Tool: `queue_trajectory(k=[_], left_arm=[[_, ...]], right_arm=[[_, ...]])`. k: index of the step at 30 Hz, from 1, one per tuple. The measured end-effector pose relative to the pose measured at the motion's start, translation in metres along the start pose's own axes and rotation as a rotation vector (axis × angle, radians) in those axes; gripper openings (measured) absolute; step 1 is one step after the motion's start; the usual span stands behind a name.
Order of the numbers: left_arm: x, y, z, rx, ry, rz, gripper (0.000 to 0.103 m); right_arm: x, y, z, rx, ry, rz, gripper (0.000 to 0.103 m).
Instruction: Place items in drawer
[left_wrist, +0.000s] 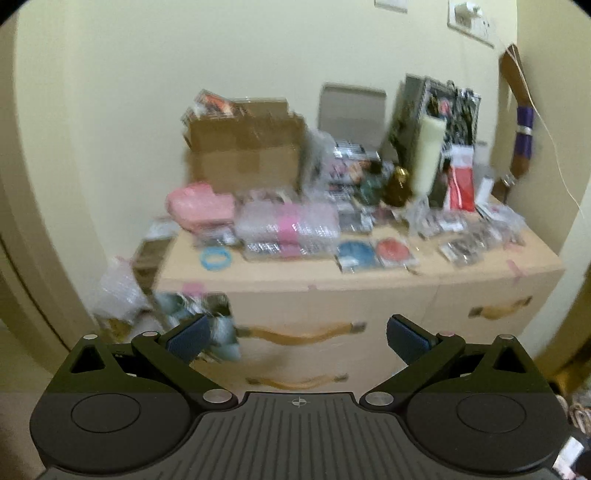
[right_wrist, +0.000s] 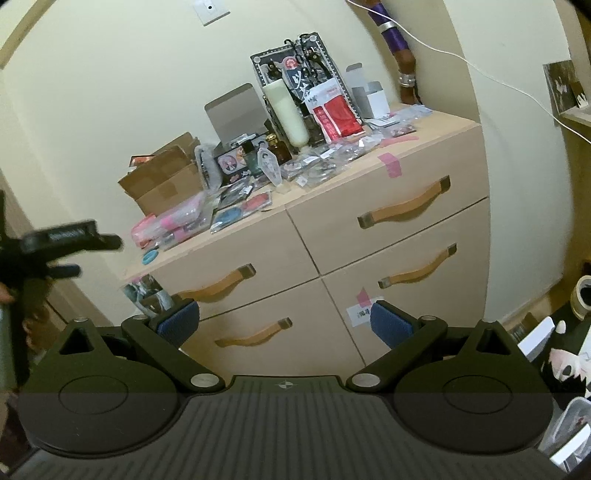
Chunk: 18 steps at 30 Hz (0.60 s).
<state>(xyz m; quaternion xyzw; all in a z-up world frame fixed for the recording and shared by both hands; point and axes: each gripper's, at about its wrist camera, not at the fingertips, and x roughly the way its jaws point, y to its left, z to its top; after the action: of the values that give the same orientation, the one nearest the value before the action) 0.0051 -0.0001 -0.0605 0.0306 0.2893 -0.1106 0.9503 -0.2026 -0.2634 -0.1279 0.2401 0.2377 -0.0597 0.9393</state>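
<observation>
Both the left gripper (left_wrist: 295, 338) and right gripper (right_wrist: 284, 323) hang released and empty, well short of the dresser (right_wrist: 424, 155). All drawers look closed, their handles (right_wrist: 404, 208) untouched, and the items (right_wrist: 325, 158) crowd the top. The left view is blurred, probably from motion; a hasty reach could sweep packets (left_wrist: 469, 243) off the edge.

Pale cream walls (right_wrist: 110, 92) meet in a corner behind a beige chest of drawers (right_wrist: 424, 162); wall socket plates (left_wrist: 469, 18) sit high right.

Beige dresser (right_wrist: 424, 173) top crowded with packets (right_wrist: 317, 166), cardboard box (right_wrist: 162, 184).
</observation>
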Motion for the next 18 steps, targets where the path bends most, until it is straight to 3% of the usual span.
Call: queue_trajectory(k=[5, 18], left_arm=[[-0.043, -0.015, -0.001, 0.021, -0.079, 0.060, 0.103], [-0.106, -0.025, -0.014, -0.018, -0.122, 0.092, 0.103]], right_arm=[[-0.011, -0.015, -0.004, 0.011, 0.016, 0.026, 0.102], [-0.029, -0.019, 0.001, -0.022, 0.012, 0.104, 0.102]])
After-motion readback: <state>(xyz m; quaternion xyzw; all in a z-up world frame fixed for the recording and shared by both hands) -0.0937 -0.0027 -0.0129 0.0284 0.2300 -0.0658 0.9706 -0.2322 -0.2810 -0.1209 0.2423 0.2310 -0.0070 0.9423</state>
